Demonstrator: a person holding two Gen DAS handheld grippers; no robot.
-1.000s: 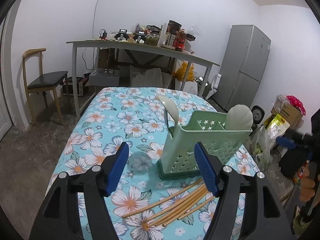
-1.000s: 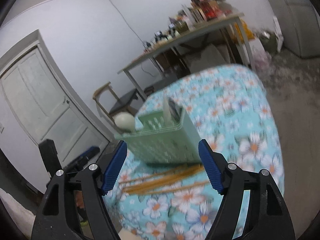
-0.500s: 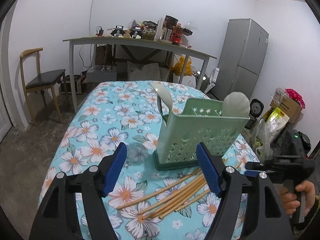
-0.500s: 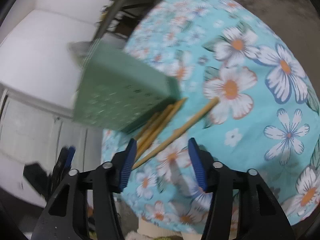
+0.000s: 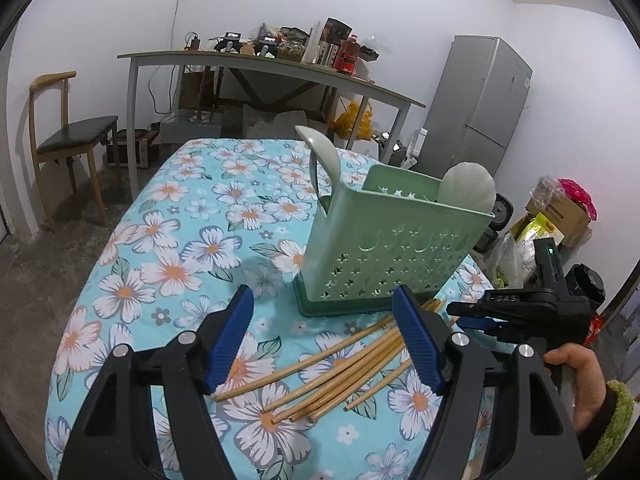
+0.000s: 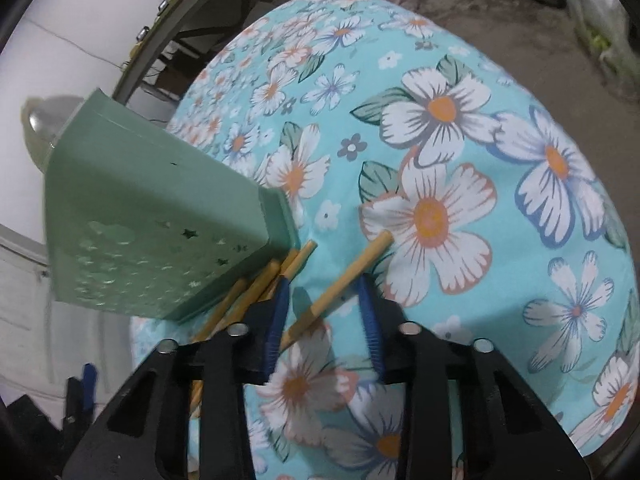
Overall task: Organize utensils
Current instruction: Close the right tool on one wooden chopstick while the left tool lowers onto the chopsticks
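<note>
2 spoons (image 5: 466,188) already stood in the green holder (image 5: 384,248), while the chopsticks (image 5: 332,372) lay loose on the counter (image 5: 168,240) just beside it. The right hand-held gripper (image 6: 324,300) straddled 1 chopstick (image 6: 348,276), fingers spread, not yet pinching; the left hand-held gripper (image 5: 324,336) hovered spread wide.

A plain room in someone's home.
I see a grey fridge (image 5: 478,106), a wooden chair (image 5: 66,136), a cluttered side table (image 5: 256,64) and a flowered tablecloth (image 5: 180,248).
</note>
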